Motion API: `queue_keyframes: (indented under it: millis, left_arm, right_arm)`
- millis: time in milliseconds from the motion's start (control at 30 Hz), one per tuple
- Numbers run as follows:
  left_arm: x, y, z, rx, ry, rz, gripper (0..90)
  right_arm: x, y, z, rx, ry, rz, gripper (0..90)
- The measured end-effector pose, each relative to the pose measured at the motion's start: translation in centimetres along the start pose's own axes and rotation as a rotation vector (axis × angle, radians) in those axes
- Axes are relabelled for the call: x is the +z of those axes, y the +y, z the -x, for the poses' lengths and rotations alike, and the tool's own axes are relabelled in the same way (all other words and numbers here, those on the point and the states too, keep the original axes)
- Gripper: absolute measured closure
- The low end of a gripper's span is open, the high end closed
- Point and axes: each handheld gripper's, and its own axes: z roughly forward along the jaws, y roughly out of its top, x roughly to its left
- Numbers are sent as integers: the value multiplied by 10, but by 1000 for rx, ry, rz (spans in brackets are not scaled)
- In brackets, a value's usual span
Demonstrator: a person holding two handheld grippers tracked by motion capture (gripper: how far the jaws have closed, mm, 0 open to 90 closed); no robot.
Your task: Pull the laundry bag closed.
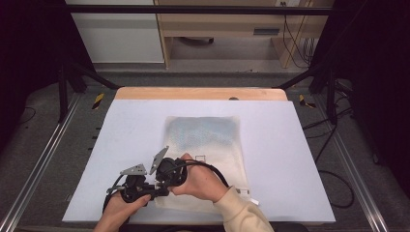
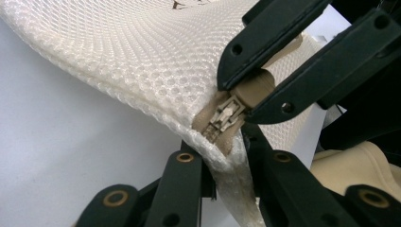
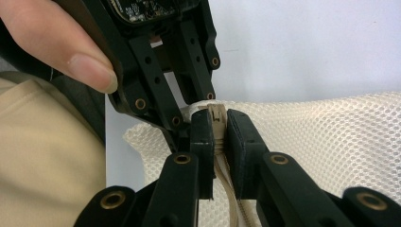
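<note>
**Zipper pull may slip free**

While the left claw (image 2: 222, 158) pinches the mesh bag (image 1: 205, 145) at its near left corner on the counter (image 1: 290, 159), the right claw (image 3: 216, 137) is clamped on the zipper pull (image 2: 246, 92); a skewed tug could jam it.

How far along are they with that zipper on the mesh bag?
Both grips look made. The left gripper pinches the corner of the mesh bag, and the right gripper is clamped on the zipper pull. The pull sits at the bag's corner, the end of its track. The sliding itself looks yet to come.
</note>
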Motion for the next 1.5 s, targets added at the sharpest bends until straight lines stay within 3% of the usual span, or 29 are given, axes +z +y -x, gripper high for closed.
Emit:
queue_keyframes:
  millis: [500,1000,1500]
  left_arm:
    - [-3,2,0,17,43,11,850]
    - [-3,3,3,34,34,22,849]
    - [-1,5,7,47,37,29,849]
  right_arm:
    - [-1,-9,4,-3,-24,-57,820]
    - [-8,-28,10,33,-21,-86,819]
    - [-14,-35,14,43,-20,-81,819]
